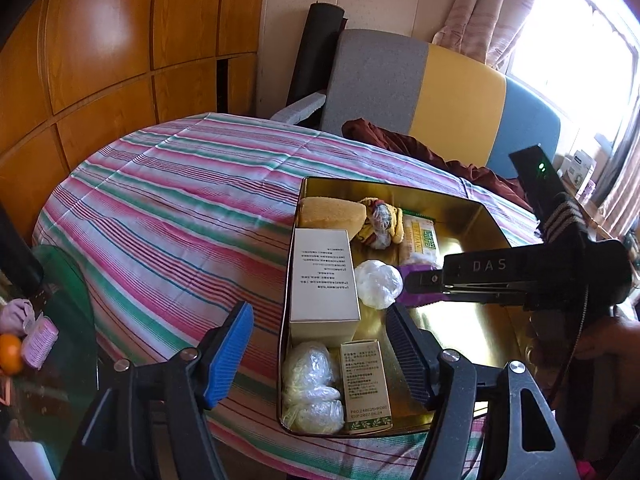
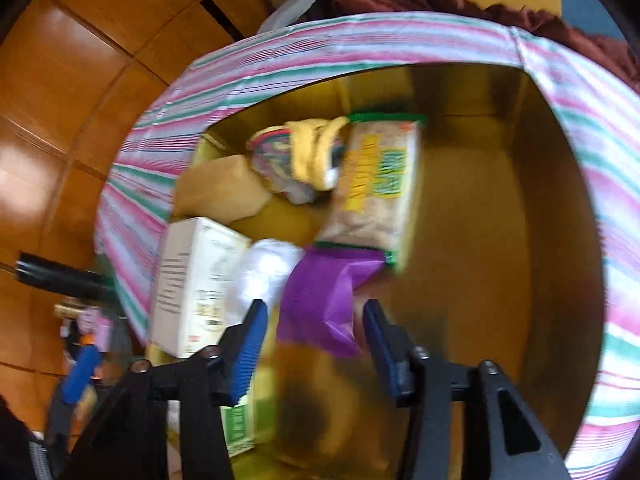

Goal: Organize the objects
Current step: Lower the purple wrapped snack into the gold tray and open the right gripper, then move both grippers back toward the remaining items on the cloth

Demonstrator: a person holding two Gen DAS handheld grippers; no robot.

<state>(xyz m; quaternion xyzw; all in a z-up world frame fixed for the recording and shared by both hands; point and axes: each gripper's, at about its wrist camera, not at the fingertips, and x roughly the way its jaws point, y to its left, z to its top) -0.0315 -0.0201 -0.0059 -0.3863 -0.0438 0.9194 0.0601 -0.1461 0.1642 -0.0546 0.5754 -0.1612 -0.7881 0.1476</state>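
A gold tin tray sits on the striped tablecloth. It holds a tall white box, a small green-and-cream box, a yellow sponge, clear plastic bundles, a white ball, a snack packet and a purple packet. My left gripper is open and empty, above the tray's near left corner. My right gripper is open over the tray, its jaws on either side of the purple packet; this view is blurred.
A glass side table at the left carries an orange and pink items. A grey, yellow and blue sofa with a dark red cloth stands behind the table. Wooden panels line the left wall.
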